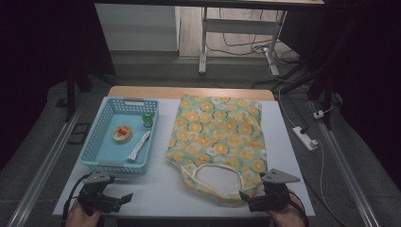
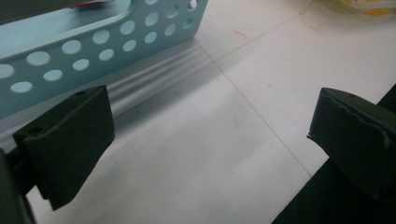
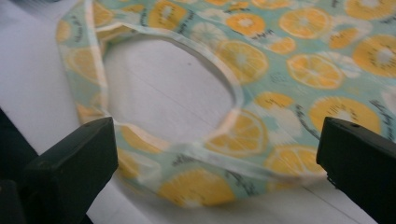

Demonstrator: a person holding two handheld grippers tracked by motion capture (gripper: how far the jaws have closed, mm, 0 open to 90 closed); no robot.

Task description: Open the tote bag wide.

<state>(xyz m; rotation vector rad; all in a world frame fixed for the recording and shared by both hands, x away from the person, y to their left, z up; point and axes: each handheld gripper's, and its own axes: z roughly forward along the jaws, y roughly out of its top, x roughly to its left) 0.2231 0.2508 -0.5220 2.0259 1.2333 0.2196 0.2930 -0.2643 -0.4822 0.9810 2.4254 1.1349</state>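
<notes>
bag (image 1: 216,137) flat mid-table; basket (image 1: 105,118) left | grippers near edge, apart

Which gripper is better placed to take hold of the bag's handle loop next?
Right. The right gripper sits at the handle loop of the fruit-print bag, jaws open with the strap between them. The left gripper, also open, points at bare table beside the blue basket.

One bag (image 1: 217,137), one basket (image 1: 97,137), three small items inside.

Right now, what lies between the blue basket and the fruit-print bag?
Only bare white tabletop: the high view shows an open strip between the blue basket and the fruit-print bag.
</notes>
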